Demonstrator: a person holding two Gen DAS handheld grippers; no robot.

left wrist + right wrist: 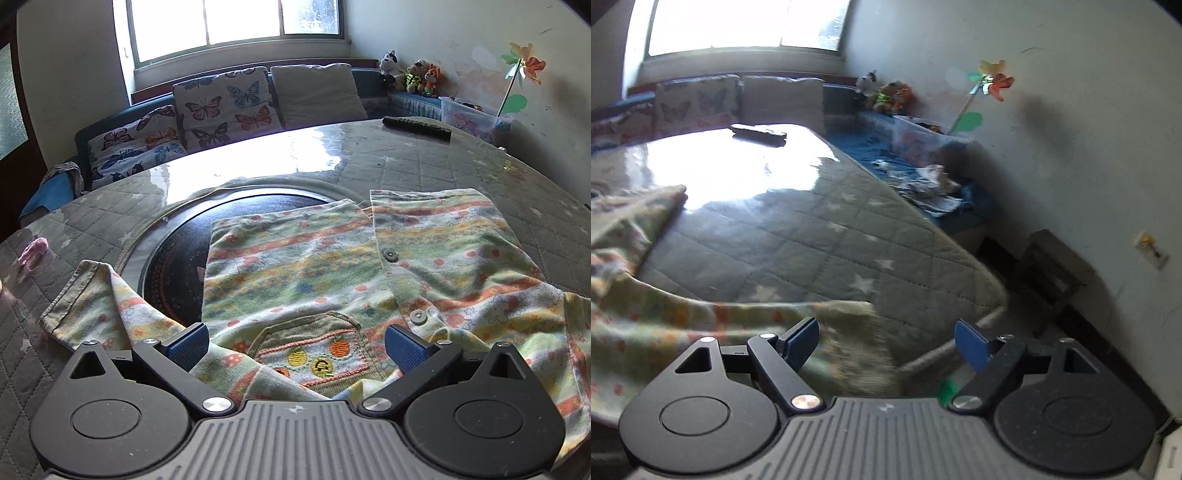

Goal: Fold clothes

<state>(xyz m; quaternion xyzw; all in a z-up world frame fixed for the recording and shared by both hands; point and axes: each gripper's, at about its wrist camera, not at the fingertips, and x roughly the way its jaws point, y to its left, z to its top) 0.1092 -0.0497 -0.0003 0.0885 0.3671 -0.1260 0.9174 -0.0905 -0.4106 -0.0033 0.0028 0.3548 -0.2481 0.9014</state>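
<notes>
Closest thing in the left wrist view is the left tool (295, 345), blue pads spread wide, gripping nothing, sitting right over the little embroidered pocket (314, 356) of the kid's shirt (295, 266). The shirt is a striped pastel button-up, lying spread on the table (461, 162), partly covering the dark round inset (177, 251) in the middle. One sleeve with a ribbed cuff (68, 295) flops out to the left, just beside the left pad.

The right wrist view is blurrier and shows stuff the left one doesn't: the table's right edge (923, 221), the drop-off to the floor, a dark stool-ish thing (1052, 269) by the wall and a blue bench with clutter. The right tool (886, 345) is also spread wide and holding nothing, hanging over the shirt's other sleeve cuff (857, 332), right near the table's corner. Can't tell if the pads touch the fabric.

Only the left view shows the pink scrap (33, 251) on the far left and the butterfly cushions (221, 107). Both show the remote (417, 127) at the far edge, well apart from the shirt.

Lots of bare quilted cover beyond the shirt and to its right; not much margin on the near right corner.
</notes>
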